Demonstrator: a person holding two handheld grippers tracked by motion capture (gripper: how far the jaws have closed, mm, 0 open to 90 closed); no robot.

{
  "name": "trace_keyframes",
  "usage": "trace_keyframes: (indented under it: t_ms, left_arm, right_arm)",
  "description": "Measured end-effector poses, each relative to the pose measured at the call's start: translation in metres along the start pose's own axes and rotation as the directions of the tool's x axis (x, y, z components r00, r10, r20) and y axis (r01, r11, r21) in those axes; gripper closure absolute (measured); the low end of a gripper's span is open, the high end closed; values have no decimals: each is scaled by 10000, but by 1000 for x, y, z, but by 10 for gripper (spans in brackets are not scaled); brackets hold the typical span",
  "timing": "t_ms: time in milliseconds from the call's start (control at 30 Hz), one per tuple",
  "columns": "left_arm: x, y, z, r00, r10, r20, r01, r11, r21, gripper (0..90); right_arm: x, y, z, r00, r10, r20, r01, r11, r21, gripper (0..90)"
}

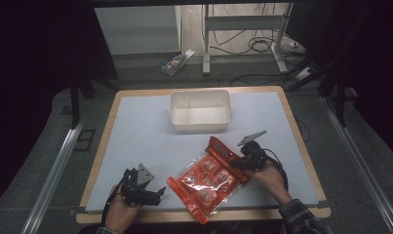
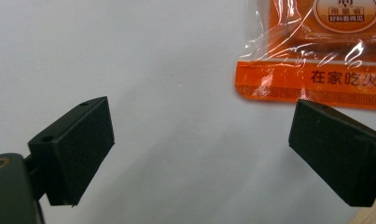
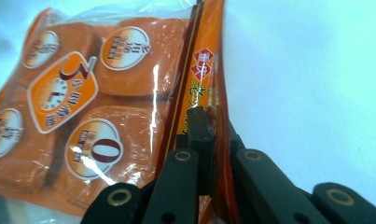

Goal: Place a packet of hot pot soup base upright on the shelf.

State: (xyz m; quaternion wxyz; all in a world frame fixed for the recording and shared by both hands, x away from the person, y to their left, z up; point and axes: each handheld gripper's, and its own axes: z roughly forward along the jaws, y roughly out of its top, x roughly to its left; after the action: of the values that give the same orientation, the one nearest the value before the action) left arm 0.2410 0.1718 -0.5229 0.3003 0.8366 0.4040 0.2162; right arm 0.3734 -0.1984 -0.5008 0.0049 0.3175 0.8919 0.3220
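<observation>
Right tool (image 3: 209, 135) clamped on orange packet (image 3: 106, 107)

A white-topped table (image 1: 135, 126) carries a white bin (image 1: 200, 110) and an orange snack bag (image 1: 206, 179).

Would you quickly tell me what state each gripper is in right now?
Left gripper: open, holding nothing.
Right gripper: closed on the orange packet's edge.

lab | dark curtains (image 1: 33, 44); floor cables (image 1: 252, 46); metal frame legs (image 1: 206, 44)
</observation>
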Motion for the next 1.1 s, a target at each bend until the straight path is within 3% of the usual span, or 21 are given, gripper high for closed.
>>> trace_keyframes:
  t_ms: [167,333,733,1100]
  left_arm:
    - [2,0,-1,10000,-64,-65,63,10000,-59,63]
    - [2,0,-2,9999,-114,-78,113,9999,-122,63]
    - [3,1,-5,9998,-187,50,189,9989,-430,59]
    - [4,1,-4,9992,-317,247,332,9975,-619,41]
  right_arm:
    - [9,7,-10,9995,-311,68,313,9992,-242,888]
    - [13,17,-25,9995,-208,-247,191,9974,-697,889]
    - [34,53,-58,9950,-730,-682,633,9888,-1349,889]
    - [54,89,-84,9835,-1756,-444,1665,9729,-1603,889]
